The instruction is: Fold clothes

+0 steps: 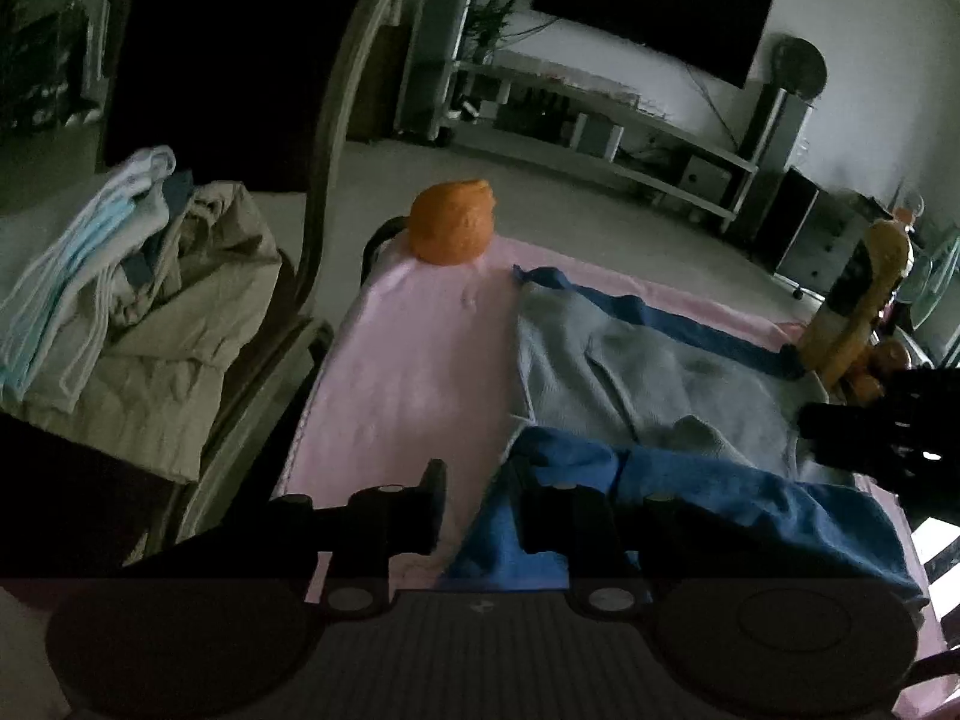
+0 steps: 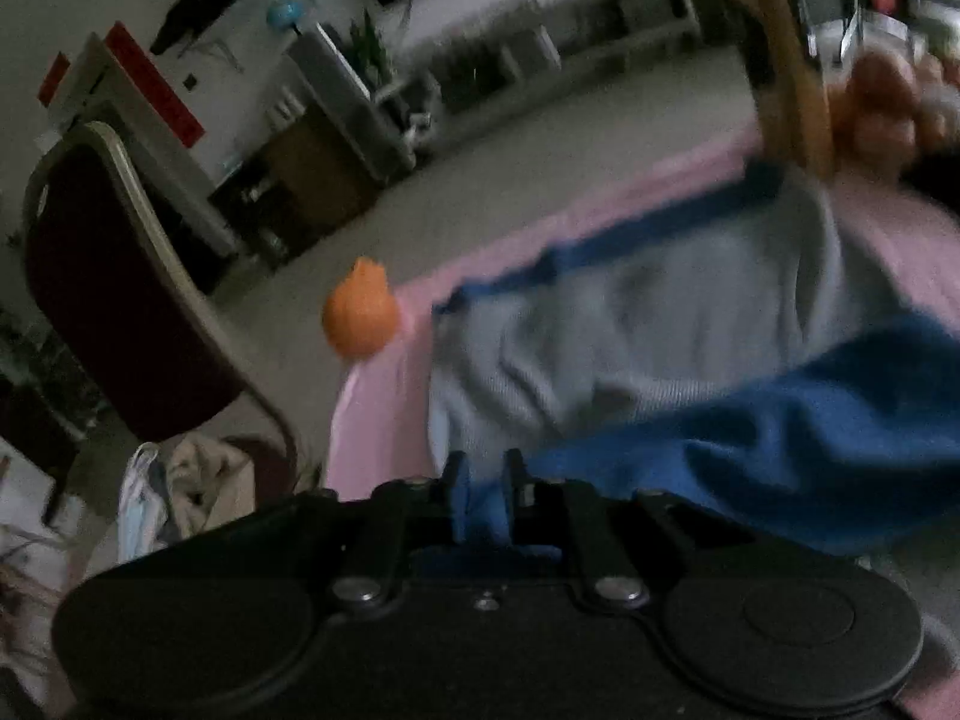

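Left wrist view: grey-and-blue garment (image 1: 648, 372) lies spread on the pink cloth (image 1: 408, 372) covering the desk. Body panel is pale grey with a dark blue band along the far edge; a darker blue part is bunched at the near side, creased and partly doubled over the grey. Left gripper (image 1: 480, 504) has its fingers (image 1: 433, 498) set apart, the right-hand one resting at the blue fabric's near corner; no cloth visibly pinched between them. Right gripper (image 1: 870, 426) shows only as a dark shape at the frame's right edge, over the garment's right side.

Right wrist view (blurred): right gripper (image 2: 482, 492) has its fingers (image 2: 454, 489) drawn narrow with a fold of the garment's (image 2: 630, 324) blue fabric clamped between them.

Surface: an orange rounded object (image 1: 453, 222) sits at the far left corner of the pink cloth, apart from the garment. A yellow-brown bottle-like object (image 1: 864, 300) stands at the far right with round orange items at its base; detail cannot be made out.

Room: chair (image 1: 282, 360) to the left of the desk carries a pile of clothes (image 1: 120, 312), beige with pale blue-white pieces on top. Dim lighting. A dark TV screen (image 1: 648, 6) hangs on the back wall above a long low white shelf unit (image 1: 600, 120); bare floor between.
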Demonstrator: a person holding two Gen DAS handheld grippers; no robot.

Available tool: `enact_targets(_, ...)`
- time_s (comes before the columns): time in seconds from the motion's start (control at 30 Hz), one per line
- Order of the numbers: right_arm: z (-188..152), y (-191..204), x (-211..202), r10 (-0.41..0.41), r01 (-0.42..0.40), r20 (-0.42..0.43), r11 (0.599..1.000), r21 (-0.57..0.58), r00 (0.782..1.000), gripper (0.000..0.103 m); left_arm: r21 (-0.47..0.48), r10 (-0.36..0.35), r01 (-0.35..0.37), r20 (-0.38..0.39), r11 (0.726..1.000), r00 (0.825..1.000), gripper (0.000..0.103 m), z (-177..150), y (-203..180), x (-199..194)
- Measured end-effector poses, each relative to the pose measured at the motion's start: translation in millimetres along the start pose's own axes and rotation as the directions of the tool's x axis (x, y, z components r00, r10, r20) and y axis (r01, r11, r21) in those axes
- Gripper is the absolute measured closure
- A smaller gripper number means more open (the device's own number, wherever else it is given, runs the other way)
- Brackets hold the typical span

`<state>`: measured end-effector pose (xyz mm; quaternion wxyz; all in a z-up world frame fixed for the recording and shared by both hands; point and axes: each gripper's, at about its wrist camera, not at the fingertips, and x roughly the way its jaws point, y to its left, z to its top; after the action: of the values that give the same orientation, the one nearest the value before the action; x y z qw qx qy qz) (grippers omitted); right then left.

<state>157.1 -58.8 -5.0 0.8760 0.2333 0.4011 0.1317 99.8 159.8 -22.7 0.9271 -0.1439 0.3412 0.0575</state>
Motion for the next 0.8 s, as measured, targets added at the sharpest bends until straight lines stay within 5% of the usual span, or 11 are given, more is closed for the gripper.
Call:
enact_targets(0.23, 34, -92, -59, -0.035, 0.034, 0.064, 0.999, 0.025, 0.997, 0.052, -0.010, -0.069, 0.068, -0.091, 0.998, 0.994, 0.072, -8, -12, 19)
enact_targets(0.3, 41, -127, -64, -0.055, 0.052, 0.056, 0.997, 0.055, 0.997, 0.052, -0.014, -0.105, 0.104, -0.159, 0.994, 0.982, 0.070, -8, -23, 36)
enact_targets(0.33, 44, -144, -66, -0.061, 0.057, 0.049, 0.996, 0.073, 0.997, 0.055, -0.017, -0.123, 0.122, -0.193, 0.992, 0.974, 0.067, -8, -28, 44)
enact_targets(0.43, 43, -196, -55, -0.022, 0.021, 0.007, 0.984, 0.175, 1.000, 0.089, -0.025, -0.165, 0.165, -0.292, 0.986, 0.942, 0.061, -8, -44, 70)
enact_targets(0.53, 37, -228, -39, -0.036, 0.038, -0.013, 0.967, 0.253, 0.999, 0.091, 0.007, -0.100, 0.110, -0.372, 0.994, 0.923, 0.061, -10, -58, 101)
enact_targets(0.7, 37, -237, -32, -0.157, 0.166, -0.058, 0.961, 0.220, 0.986, 0.091, -0.130, -0.196, 0.156, -0.408, 0.979, 0.892, 0.057, -26, -51, 127)
enact_targets(0.8, 34, -239, -25, -0.226, 0.242, -0.101, 0.952, 0.188, 0.969, 0.091, -0.173, -0.222, 0.165, -0.396, 0.971, 0.891, 0.057, -26, -47, 133)
